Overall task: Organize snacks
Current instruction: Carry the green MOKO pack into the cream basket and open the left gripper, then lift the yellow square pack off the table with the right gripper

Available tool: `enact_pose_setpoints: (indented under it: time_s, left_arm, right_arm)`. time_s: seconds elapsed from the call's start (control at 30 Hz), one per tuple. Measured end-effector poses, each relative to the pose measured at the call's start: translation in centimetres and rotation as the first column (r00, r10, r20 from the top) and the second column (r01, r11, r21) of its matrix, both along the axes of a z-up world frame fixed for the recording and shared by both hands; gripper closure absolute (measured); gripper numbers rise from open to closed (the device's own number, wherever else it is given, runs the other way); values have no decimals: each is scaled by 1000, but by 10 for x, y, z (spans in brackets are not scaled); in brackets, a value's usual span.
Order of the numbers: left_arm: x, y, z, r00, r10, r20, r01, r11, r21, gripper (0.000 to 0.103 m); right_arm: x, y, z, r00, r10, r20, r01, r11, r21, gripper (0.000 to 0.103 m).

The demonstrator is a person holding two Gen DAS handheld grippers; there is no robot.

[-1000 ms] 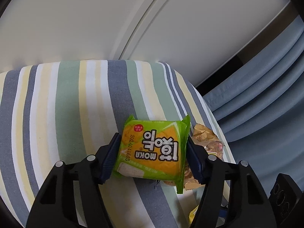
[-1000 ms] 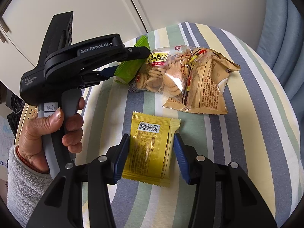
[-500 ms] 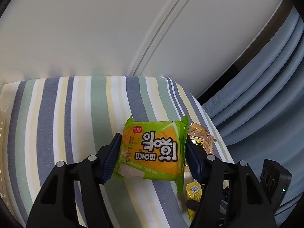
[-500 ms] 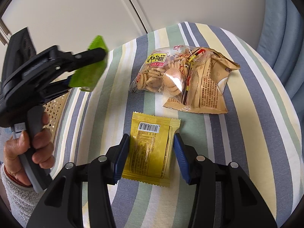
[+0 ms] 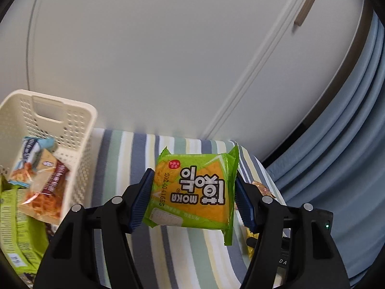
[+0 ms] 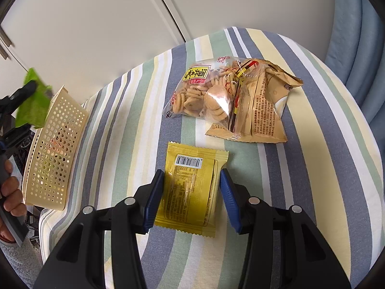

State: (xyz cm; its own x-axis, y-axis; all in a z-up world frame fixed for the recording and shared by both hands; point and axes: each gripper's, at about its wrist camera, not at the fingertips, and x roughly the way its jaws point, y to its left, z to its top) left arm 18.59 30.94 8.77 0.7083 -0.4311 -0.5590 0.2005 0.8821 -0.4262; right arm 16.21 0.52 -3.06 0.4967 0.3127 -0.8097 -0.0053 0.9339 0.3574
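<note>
My left gripper is shut on a green snack packet and holds it in the air above the striped tablecloth, just right of a cream perforated basket. In the right wrist view that same green packet hangs over the basket rim at the far left. My right gripper is open, its blue pads flanking a yellow snack packet that lies flat, barcode up. A clear bag of small cookies lies beyond it.
The basket holds several snacks, among them a waffle packet and a green bag. A white cabinet door stands behind the table, and a blue curtain hangs to the right. A hand grips the left tool.
The left gripper has carried the green packet up and to the left, away from the cookie bag, and the basket has come into its view. The right gripper and yellow packet have not moved.
</note>
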Motion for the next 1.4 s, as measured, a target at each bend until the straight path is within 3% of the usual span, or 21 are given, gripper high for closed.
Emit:
enact_pose_setpoints:
  time_s: [0.17,0.43,0.5,0.53,0.57,0.6,0.73,0.97,1.07,1.2,1.4]
  left_arm:
    - [-21,49,16,989,139,49,-141,990,33,38]
    - [-36,124,9,935,351,50,-354,932,77,38]
    - [-36,132,6,919,390,53,-394,913,103,30]
    - [-37,136,3,914,403,50,-406,908,100,14]
    - [-38,141,1,906,421,50,-424,901,90,7]
    - [-40,143,1,899,433,58,-437,896,81,7]
    - [-46,151,-2,893,446,59,-449,892,47,7]
    - [-72,175,14,861,501,94,-500,865,-28,7]
    - [-78,178,16,852,512,113,-514,858,-15,7]
    - [-80,180,18,846,518,130,-522,853,4,6]
    - [-86,189,22,849,513,131,-510,858,-54,6]
  right_arm:
    - [0,1,0,1000,-3,-4,3,1000,-3,55]
    - [3,3,-3,1000,-9,-16,9,1000,-10,55]
    - [4,5,-4,1000,-10,-19,10,1000,-13,55]
    - [4,5,-5,1000,-10,-21,9,1000,-15,55]
    - [6,5,-5,1000,-9,-23,8,1000,-16,55]
    - [6,6,-6,1000,-8,-25,8,1000,-17,55]
    - [10,8,-8,1000,-11,-28,10,1000,-22,55]
    - [8,10,-8,1000,-11,-16,11,1000,-25,55]
    - [6,12,-5,1000,1,-9,-1,999,-38,55]
    - [2,22,3,1000,13,16,-12,997,-83,55]
    - [-2,34,23,999,13,44,-11,999,-41,55]
